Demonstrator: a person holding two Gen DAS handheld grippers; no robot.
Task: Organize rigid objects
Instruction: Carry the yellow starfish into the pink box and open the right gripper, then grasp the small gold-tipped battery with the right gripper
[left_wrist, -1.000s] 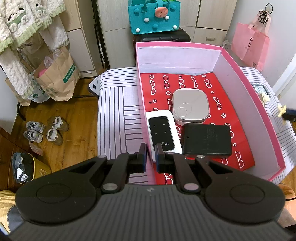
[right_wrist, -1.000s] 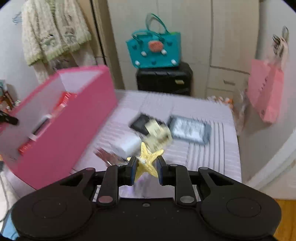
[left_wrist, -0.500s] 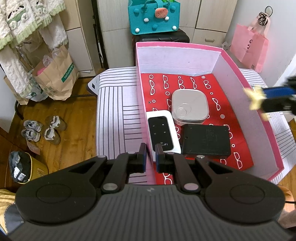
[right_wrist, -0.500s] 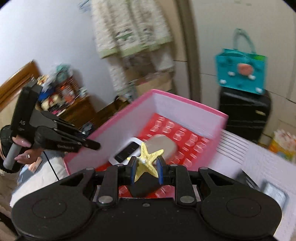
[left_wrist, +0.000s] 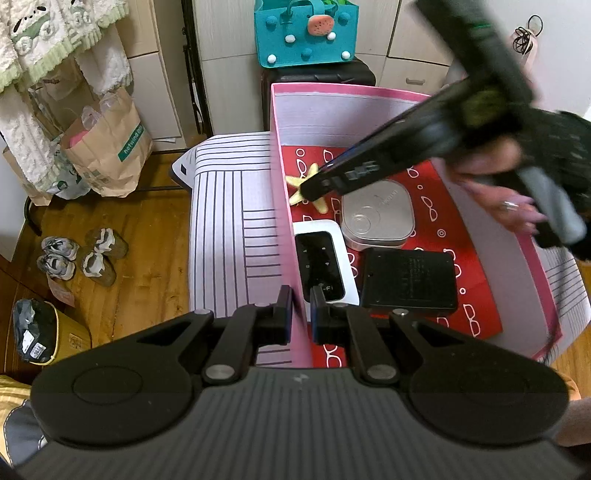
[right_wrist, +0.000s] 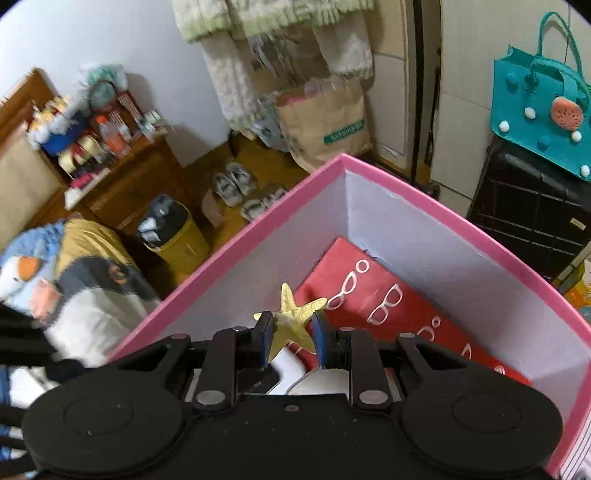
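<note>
In the right wrist view the right hand-held gripper (right_wrist: 292, 334) was clamped on a yellow starfish (right_wrist: 294, 319) at the lower centre of the frame, its 2 fingers pressing the figure from either side, inside the pink box (right_wrist: 436, 206). In the left wrist view the same starfish (left_wrist: 303, 189) sat at the centre of the frame, low over the red glasses-print liner (left_wrist: 439, 206) near the box's left wall; whether it touched the liner could not be told. Below it in that view lay a white Wi-Fi router with a black face (left_wrist: 324, 266), a rounded grey case (left_wrist: 376, 216) to its right, and a black rectangular device (left_wrist: 408, 282) at lower right, all 3 on the liner. The left hand-held gripper (left_wrist: 300, 310), at the lower centre, was closed on the pink box wall (left_wrist: 286, 251), 1 finger outside and 1 inside. The box stood on a table with a striped cloth (left_wrist: 229, 229).
</note>
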